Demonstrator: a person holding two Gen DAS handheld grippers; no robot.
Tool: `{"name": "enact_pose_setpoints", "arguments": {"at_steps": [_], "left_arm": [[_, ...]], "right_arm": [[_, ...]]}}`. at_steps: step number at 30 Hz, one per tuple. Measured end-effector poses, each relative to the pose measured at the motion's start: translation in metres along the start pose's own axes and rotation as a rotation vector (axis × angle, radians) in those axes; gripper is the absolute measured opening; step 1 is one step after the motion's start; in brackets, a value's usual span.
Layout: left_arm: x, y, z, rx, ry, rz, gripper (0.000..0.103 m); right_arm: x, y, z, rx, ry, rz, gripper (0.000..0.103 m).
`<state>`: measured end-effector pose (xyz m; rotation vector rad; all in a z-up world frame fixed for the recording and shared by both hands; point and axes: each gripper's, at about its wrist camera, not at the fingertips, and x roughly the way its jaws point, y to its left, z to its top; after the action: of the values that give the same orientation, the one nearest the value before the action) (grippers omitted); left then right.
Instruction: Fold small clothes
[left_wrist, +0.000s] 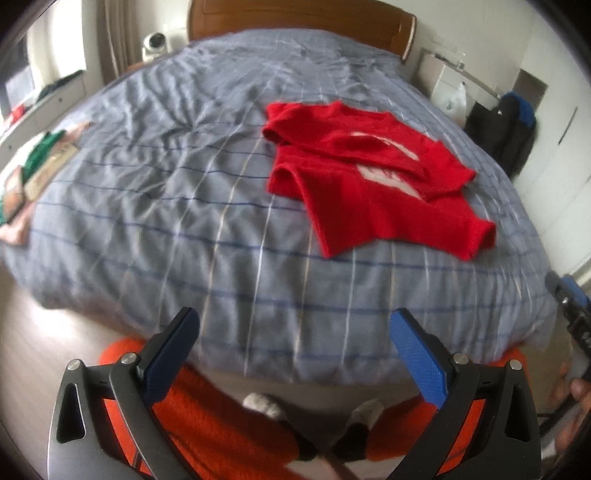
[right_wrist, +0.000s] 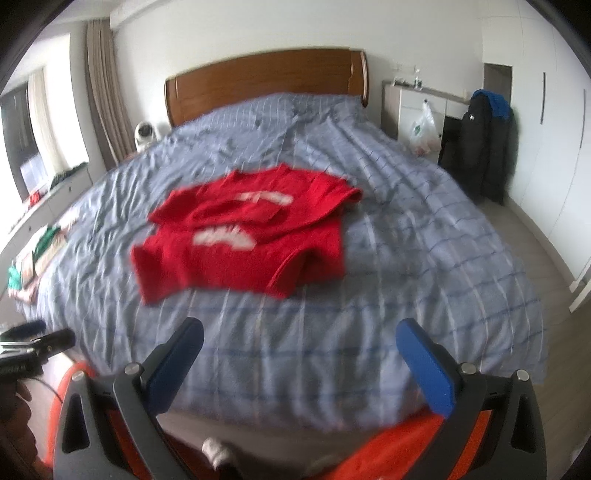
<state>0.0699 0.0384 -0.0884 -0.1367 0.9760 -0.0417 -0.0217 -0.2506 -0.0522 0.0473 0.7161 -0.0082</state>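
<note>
Red shirt (left_wrist: 373, 177) lies partly folded mid-bed (left_wrist: 147, 206), sleeves tucked inward for compact shape. Left tool (left_wrist: 293, 350) and right tool (right_wrist: 299, 354) released, empty, held back over bed's foot, well apart from shirt.

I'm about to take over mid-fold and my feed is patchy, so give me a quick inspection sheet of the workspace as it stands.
Surface: bed with a grey-blue checked cover, wrinkled.
Job's things: red shirt with white print lies on the cover, sleeves folded in across the front; image blurred.
Clutter: pile of green and pinkish clothes at the bed's far left edge.
Grippers: left tongs open and empty, held off the bed's near edge; right tongs likewise open and empty.
Cables: thin dark cable near the other handheld unit.
Surroundings: wooden headboard, white plastic bag, dark jacket, curtains; person's orange trousers below.
</note>
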Motion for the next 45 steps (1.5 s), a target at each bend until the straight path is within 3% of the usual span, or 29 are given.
{"name": "enact_pose_setpoints", "arguments": {"at_steps": [2, 3, 6, 7, 9, 10, 11, 12, 13, 14, 15, 19, 22, 25, 28, 33, 36, 38, 40, 41, 44, 45], "left_arm": [[0.025, 0.0, 0.015, 0.012, 0.033, -0.043, 0.102], [0.037, 0.0, 0.023, 0.011, 0.052, -0.063, 0.102], [0.074, 0.0, 0.044, -0.019, 0.102, -0.123, 0.101], [0.089, -0.002, 0.05, -0.036, 0.119, -0.149, 0.096], [0.105, -0.005, 0.055, -0.062, 0.147, -0.168, 0.07], [0.113, -0.007, 0.056, -0.081, 0.17, -0.168, 0.046], [0.113, -0.009, 0.055, -0.085, 0.172, -0.159, 0.013], [0.109, -0.009, 0.052, -0.091, 0.18, -0.174, 0.003], [0.1, -0.005, 0.049, -0.105, 0.191, -0.21, 0.003], [0.089, -0.001, 0.045, -0.104, 0.189, -0.235, 0.003], [0.076, 0.002, 0.04, -0.089, 0.181, -0.251, 0.003], [0.013, 0.017, -0.002, 0.006, 0.202, -0.275, 0.003], [-0.003, 0.018, -0.031, 0.044, 0.233, -0.263, 0.003], [0.007, 0.011, -0.045, 0.074, 0.251, -0.193, 0.002], [0.015, 0.002, -0.049, 0.05, 0.271, -0.169, 0.002], [0.01, -0.01, -0.051, 0.052, 0.244, -0.146, 0.004], [0.012, -0.01, -0.054, 0.041, 0.232, -0.109, 0.016], [0.015, -0.008, -0.053, 0.043, 0.224, -0.09, 0.044], [0.014, -0.002, -0.056, 0.042, 0.199, -0.08, 0.062], [0.01, 0.004, -0.056, 0.039, 0.184, -0.086, 0.066], [-0.004, 0.011, -0.06, 0.012, 0.16, -0.115, 0.071], [-0.009, 0.016, -0.062, -0.001, 0.153, -0.125, 0.073]], "right_arm": [[0.025, -0.012, 0.005, -0.033, 0.029, 0.013, 0.103], [0.046, -0.021, 0.009, -0.016, 0.087, 0.044, 0.103], [0.093, -0.038, 0.014, 0.169, 0.243, 0.246, 0.103], [0.104, -0.037, 0.015, 0.226, 0.281, 0.307, 0.103], [0.126, -0.027, 0.018, 0.291, 0.328, 0.387, 0.098], [0.136, -0.022, 0.02, 0.312, 0.34, 0.398, 0.094], [0.148, -0.017, 0.021, 0.329, 0.357, 0.388, 0.08], [0.157, -0.014, 0.022, 0.34, 0.373, 0.375, 0.061], [0.164, -0.013, 0.022, 0.347, 0.392, 0.357, 0.049], [0.165, -0.013, 0.02, 0.351, 0.405, 0.327, 0.024], [0.159, -0.016, 0.02, 0.359, 0.404, 0.319, 0.011], [0.102, -0.029, 0.016, 0.293, 0.408, 0.413, 0.009], [0.064, -0.041, -0.005, 0.275, 0.475, 0.437, 0.006], [0.058, -0.047, -0.033, 0.266, 0.533, 0.396, 0.006], [0.078, -0.053, -0.056, 0.324, 0.565, 0.363, 0.006], [0.094, -0.054, -0.067, 0.334, 0.527, 0.328, 0.006], [0.098, -0.056, -0.066, 0.324, 0.51, 0.316, 0.006], [0.099, -0.056, -0.066, 0.328, 0.502, 0.318, 0.007], [0.099, -0.058, -0.066, 0.322, 0.497, 0.313, 0.012], [0.097, -0.058, -0.066, 0.322, 0.494, 0.308, 0.02], [0.089, -0.062, -0.063, 0.341, 0.478, 0.301, 0.051], [0.086, -0.065, -0.063, 0.349, 0.468, 0.295, 0.055]]}}
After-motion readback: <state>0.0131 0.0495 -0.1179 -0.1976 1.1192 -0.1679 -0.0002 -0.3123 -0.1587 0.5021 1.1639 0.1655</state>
